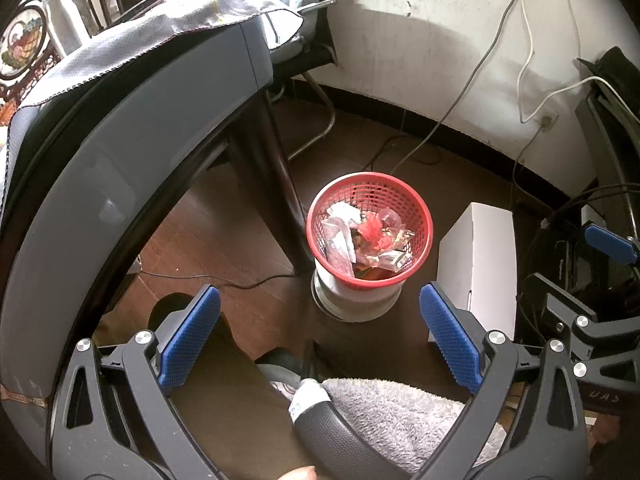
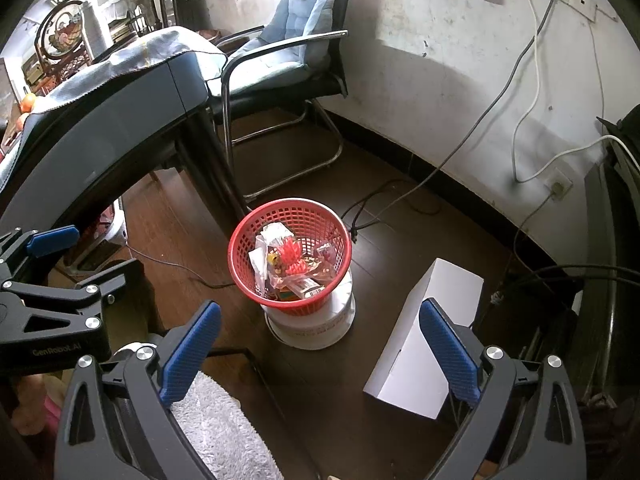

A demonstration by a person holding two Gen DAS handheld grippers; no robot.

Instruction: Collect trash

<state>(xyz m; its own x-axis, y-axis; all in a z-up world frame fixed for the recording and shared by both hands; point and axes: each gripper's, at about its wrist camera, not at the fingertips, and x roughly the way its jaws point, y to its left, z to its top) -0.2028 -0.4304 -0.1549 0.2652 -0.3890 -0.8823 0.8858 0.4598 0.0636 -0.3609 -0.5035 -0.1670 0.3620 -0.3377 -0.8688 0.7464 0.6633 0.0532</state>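
Observation:
A red mesh basket (image 1: 424,216) stands on a white bucket (image 1: 356,304) on the dark wood floor; it holds trash (image 1: 368,240): clear plastic wrappers, paper and a red crinkled piece. The basket also shows in the right wrist view (image 2: 240,256), with the trash (image 2: 294,264) and bucket (image 2: 320,328). My left gripper (image 1: 320,336) is open and empty, held above and short of the basket. My right gripper (image 2: 320,344) is open and empty, also above the floor near the basket. The right gripper shows at the right edge of the left view (image 1: 608,240).
A white cardboard box (image 1: 476,272) lies right of the basket, also in the right wrist view (image 2: 424,344). A grey table (image 1: 132,128) with a cloth is at left, a chair (image 2: 288,64) behind it. Cables (image 2: 400,200) trail along the wall. A grey fleece leg (image 1: 396,412) is below.

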